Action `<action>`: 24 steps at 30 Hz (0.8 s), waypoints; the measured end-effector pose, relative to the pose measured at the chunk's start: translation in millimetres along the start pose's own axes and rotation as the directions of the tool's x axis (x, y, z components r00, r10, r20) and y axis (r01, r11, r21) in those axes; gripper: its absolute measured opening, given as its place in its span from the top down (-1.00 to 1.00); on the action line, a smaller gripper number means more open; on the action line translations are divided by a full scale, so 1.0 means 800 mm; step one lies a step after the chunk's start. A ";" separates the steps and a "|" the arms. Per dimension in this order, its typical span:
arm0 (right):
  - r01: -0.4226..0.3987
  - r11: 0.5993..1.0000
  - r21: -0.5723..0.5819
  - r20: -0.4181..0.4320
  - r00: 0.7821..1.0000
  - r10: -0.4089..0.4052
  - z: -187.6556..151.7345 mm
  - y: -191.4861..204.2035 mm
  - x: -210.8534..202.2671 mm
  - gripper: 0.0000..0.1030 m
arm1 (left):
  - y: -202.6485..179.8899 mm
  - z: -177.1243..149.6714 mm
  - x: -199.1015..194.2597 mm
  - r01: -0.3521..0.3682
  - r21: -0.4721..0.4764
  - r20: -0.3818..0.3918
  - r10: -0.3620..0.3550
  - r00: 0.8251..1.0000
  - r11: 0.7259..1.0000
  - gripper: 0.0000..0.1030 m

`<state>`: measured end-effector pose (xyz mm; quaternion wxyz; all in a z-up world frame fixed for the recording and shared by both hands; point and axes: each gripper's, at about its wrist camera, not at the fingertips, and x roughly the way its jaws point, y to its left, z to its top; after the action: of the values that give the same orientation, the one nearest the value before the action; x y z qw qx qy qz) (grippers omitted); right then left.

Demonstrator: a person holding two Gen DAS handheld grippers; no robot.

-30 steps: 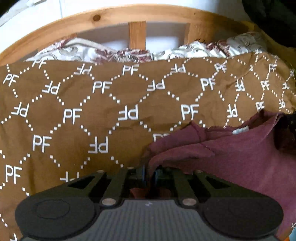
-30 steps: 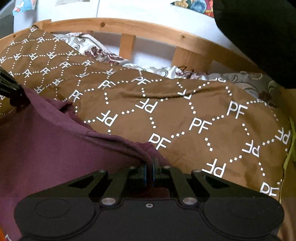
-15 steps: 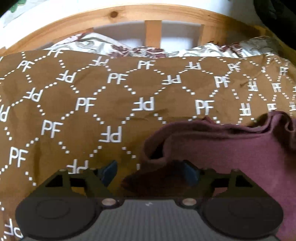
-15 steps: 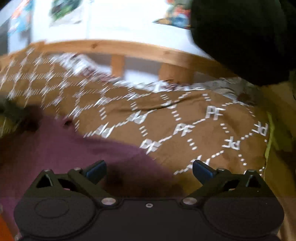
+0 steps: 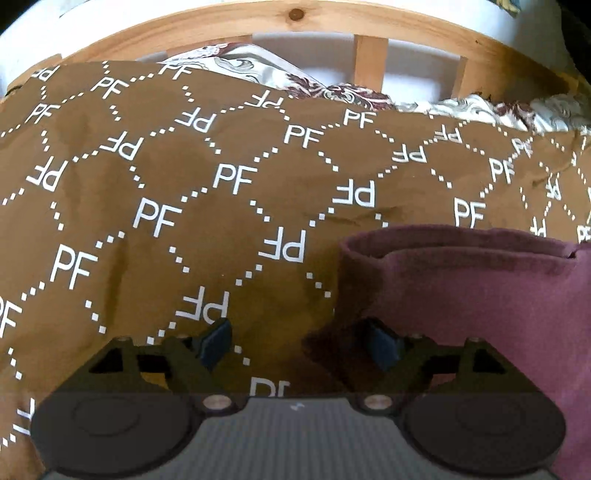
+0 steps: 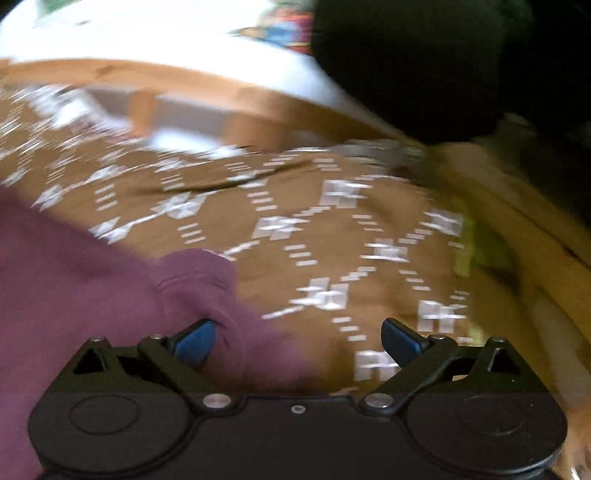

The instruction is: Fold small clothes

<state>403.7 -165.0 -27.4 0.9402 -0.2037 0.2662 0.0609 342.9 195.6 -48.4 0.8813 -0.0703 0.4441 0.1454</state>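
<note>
Across most of the left wrist view, a brown blanket (image 5: 192, 206) printed with white "PF" letters, some mirrored, inside dotted diamonds. At lower right, the maroon garment (image 5: 480, 295), folded, lying on the blanket. Behind, along the top, a wooden bed rail (image 5: 258, 22) and a floral pillow (image 5: 332, 90).

Left gripper (image 5: 301, 345): just been opening, jaws wide apart, holding nothing, cloth edge beside the right pad.

Right gripper (image 6: 297, 341), blurred view: just been closing slightly, wide apart, gripping nothing; garment corner (image 6: 207, 280) touching the left pad.
</note>
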 end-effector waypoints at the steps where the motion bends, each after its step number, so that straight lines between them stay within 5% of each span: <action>1: 0.025 0.999 0.022 -0.009 1.000 -0.025 0.001 -0.012 0.005 -0.87 | 0.002 0.001 -0.002 0.007 -0.010 0.005 -0.006 1.000 1.000 -0.63; 8: 0.043 0.980 0.196 -0.049 0.998 -0.034 -0.015 -0.038 -0.016 -0.87 | 0.017 0.010 -0.012 0.004 -0.055 0.052 -0.001 0.999 0.998 -0.70; 14: -0.077 0.987 0.139 -0.108 0.990 0.093 -0.045 -0.020 -0.025 -0.94 | 0.011 -0.004 -0.020 0.089 -0.043 0.050 -0.086 0.995 0.995 -0.86; 24: -0.011 0.985 0.173 -0.026 1.000 0.016 -0.058 -0.036 -0.046 -0.99 | -0.003 -0.033 -0.069 0.113 -0.010 0.107 -0.111 0.988 0.994 -0.99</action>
<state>356.3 -210.7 -34.1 0.9501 -0.1206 0.2847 0.0412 292.8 176.0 -20.0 0.9098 -0.0946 0.3909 0.1028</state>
